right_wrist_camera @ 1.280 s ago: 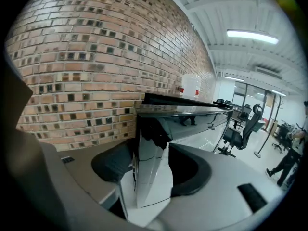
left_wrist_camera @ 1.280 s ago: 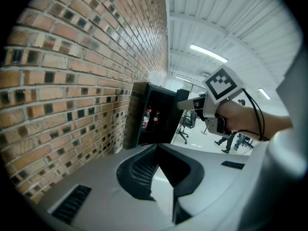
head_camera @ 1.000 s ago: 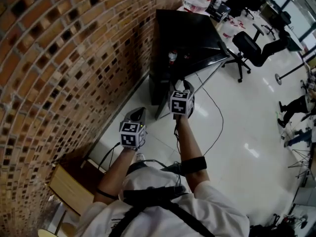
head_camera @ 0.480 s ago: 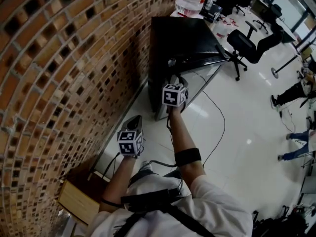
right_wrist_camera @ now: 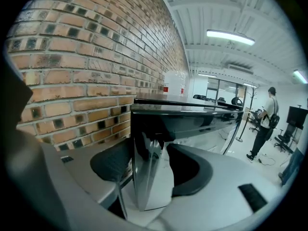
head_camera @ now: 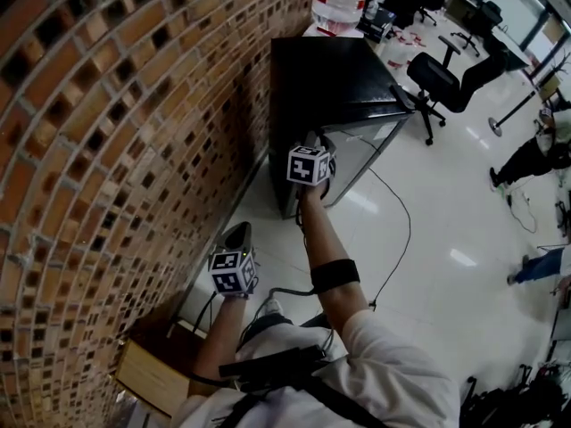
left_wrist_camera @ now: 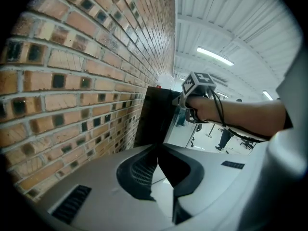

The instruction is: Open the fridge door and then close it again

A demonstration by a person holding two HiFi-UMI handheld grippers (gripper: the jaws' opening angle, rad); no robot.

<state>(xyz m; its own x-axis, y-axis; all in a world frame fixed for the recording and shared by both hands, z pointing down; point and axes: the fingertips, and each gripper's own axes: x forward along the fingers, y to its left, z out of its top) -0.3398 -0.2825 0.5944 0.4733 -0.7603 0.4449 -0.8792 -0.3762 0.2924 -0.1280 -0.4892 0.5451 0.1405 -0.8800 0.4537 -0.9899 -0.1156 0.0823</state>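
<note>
At the foot of the brick wall (head_camera: pixel 134 105), the fridge (head_camera: pixel 335 65) is shown with the free edge of its door (right_wrist_camera: pixel 149 177) taken by the right gripper (head_camera: pixel 312 143), whose jaws are pinched on the panel from both sides.

A second before, the door was stood well out from the cabinet and the inside was exposed. Half a second before, the gap had been narrowed. Now the inside is hidden and the door is laid almost flush with the front. The opening half of the task is therefore judged to be done and the closing swing nearly finished. Whether the door has been fully seated cannot be told.

The left gripper (head_camera: pixel 239 232) is held low beside the wall, well apart from the fridge, with its jaws pressed together on nothing.

The cabinet is a black box with a flat, glossy top. The door is a thin, rigid slab, glazed and reflective, with a pale edge. So hard and smooth a surface is judged likely to slip if the pinch is slackened. The wall is of rough, matt brick set with small dark recesses. The floor (head_camera: pixel 428 239) is pale, polished and shiny.
</note>
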